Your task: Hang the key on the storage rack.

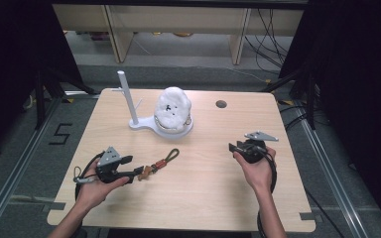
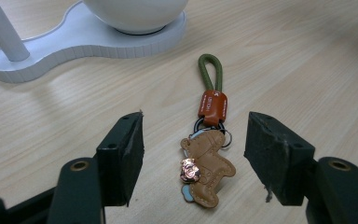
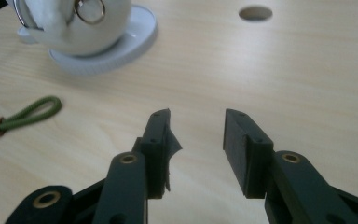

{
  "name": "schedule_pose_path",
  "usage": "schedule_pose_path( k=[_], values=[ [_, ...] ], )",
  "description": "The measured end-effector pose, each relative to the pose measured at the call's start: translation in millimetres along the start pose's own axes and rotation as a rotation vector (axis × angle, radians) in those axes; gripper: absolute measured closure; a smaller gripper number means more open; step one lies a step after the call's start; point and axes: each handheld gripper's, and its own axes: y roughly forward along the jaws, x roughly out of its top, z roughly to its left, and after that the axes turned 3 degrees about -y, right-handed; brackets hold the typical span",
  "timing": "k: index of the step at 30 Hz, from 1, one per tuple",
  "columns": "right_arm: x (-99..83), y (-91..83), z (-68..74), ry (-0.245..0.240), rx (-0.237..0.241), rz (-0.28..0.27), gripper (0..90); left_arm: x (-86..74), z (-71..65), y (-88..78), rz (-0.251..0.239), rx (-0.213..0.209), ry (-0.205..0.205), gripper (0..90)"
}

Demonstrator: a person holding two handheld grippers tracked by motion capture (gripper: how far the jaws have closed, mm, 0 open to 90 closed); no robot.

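Note:
A keychain [image 1: 159, 162] lies flat on the wooden table: a green cord loop [image 2: 210, 71], an orange leather tab and a tan leather bear charm [image 2: 207, 168]. My left gripper [image 2: 193, 154] is open low over it, with the bear charm between its jaws and the pads clear of it. In the high view the left gripper [image 1: 138, 173] sits at the keychain's left end. My right gripper [image 3: 196, 135] is open over bare wood with nothing between its jaws; the high view has this right gripper [image 1: 231, 147] at the right of the table. The cord loop [image 3: 33, 112] lies to its left.
A white stand [image 1: 151, 124] with an upright post [image 1: 127, 96] and a white fluffy ball [image 1: 173, 108] sits at the table's back middle. A round cable hole [image 1: 221, 104] is in the table behind the right gripper. Black curtains flank the table.

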Motion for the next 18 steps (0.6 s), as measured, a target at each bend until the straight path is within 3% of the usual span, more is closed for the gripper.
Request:
schedule_pose_path(
  k=[1,2,3,5,8,9,12,13,18],
  values=[
    [-9.6,-5.5,-3.3,0.013,-0.026,0.043,63.2,2.3,0.1,0.5,0.021,-0.008,-0.002,37.3],
    [-9.6,-5.5,-3.3,0.013,-0.026,0.043,63.2,2.3,0.1,0.5,0.021,-0.008,-0.002,37.5],
    [-14.7,-8.8,-7.4,0.000,-0.028,0.093,63.2,5.6,-0.1,1.2,0.039,-0.015,-0.001,37.8],
    [-17.5,-12.2,-11.4,0.011,-0.046,0.121,63.3,9.6,-1.4,1.5,0.049,-0.015,0.004,38.2],
    [-19.3,-13.8,-14.5,0.009,-0.029,0.134,63.2,13.6,-1.1,2.0,0.058,-0.025,0.008,38.6],
    [-19.9,-16.9,-15.3,0.011,-0.032,0.166,62.8,17.9,0.3,0.8,0.097,-0.024,0.032,38.7],
    [-20.1,-19.5,-14.3,0.036,-0.031,0.196,62.6,21.5,0.0,1.9,0.106,-0.039,0.023,39.4],
    [-19.3,-20.4,-14.4,0.044,-0.032,0.226,61.6,26.1,0.9,0.5,0.134,-0.041,0.051,39.8],
    [-19.2,-21.2,-16.6,0.035,-0.020,0.231,60.5,33.1,1.7,-0.2,0.169,-0.052,0.058,42.6]
  ],
)
